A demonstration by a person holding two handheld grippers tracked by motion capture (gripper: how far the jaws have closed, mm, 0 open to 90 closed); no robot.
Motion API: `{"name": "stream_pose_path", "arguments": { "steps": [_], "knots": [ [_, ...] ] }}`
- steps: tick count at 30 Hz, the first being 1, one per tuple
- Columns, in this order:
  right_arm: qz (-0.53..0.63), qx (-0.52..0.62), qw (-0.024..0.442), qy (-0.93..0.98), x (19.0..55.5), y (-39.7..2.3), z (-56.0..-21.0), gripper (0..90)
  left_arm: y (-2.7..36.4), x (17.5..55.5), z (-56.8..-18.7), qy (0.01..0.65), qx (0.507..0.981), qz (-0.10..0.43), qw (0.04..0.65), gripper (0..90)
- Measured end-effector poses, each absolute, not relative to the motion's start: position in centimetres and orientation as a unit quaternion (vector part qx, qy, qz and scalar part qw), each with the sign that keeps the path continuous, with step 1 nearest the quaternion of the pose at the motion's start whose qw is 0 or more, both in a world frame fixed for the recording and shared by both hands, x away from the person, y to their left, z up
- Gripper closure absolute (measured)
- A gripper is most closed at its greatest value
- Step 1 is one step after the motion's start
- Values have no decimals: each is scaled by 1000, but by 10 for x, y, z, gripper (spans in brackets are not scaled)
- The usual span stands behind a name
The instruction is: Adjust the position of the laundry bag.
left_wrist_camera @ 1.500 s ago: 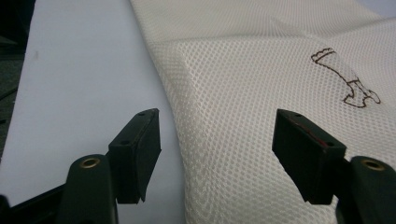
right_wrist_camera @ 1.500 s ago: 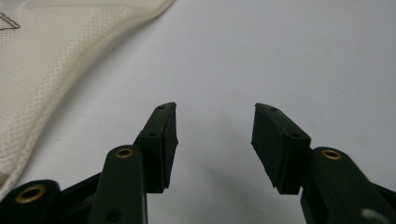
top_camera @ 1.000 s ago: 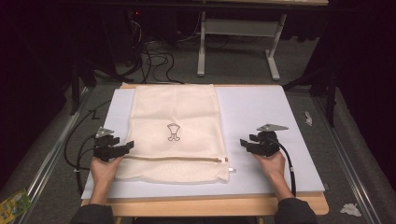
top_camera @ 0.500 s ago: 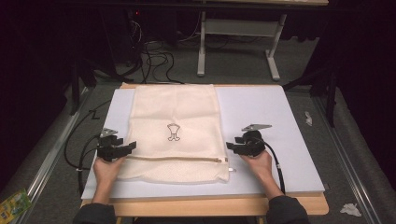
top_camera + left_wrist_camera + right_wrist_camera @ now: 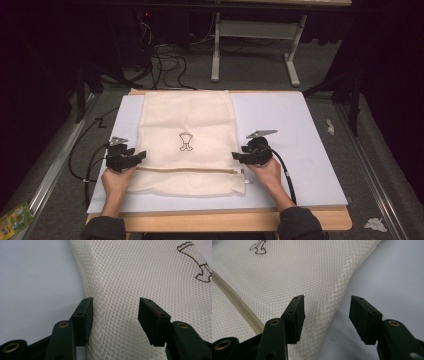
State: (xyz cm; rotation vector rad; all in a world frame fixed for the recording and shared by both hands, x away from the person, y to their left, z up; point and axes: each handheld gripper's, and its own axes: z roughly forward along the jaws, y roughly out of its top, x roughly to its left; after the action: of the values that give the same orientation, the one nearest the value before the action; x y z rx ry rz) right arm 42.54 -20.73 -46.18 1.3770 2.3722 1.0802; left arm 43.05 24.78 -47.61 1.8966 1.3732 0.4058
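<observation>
White table [image 5: 310, 150], cream mesh bag [image 5: 185, 125], brown figure logo [image 5: 185, 141], no legible writing

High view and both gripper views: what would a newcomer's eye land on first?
A cream mesh laundry bag lies flat on the pale board, a small brown emblem at its middle and a zipper across its near end. The left tool and right tool flank its side edges; the left one's jaws have just been closing around the mesh edge, not yet pressing it.
</observation>
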Motion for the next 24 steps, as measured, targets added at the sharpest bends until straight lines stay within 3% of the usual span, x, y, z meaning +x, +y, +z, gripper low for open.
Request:
{"name": "stream_pose_path", "arguments": {
  "steps": [10, 15, 19, 24],
  "knots": [
    [347, 455, 87, 815, 428, -199, -470, 674, 249, 433, -477, 529, 753, 159, 359, 584],
    [342, 437, 81, 828, 429, -198, -469, 835, 247, 433, -478, 522, 755, 171, 358, 776],
    [345, 432, 79, 829, 430, -198, -467, 871, 250, 435, -475, 520, 757, 159, 362, 863],
    [355, 428, 83, 827, 429, -200, -465, 876, 251, 435, -473, 519, 750, 161, 377, 875]
  ]
}}
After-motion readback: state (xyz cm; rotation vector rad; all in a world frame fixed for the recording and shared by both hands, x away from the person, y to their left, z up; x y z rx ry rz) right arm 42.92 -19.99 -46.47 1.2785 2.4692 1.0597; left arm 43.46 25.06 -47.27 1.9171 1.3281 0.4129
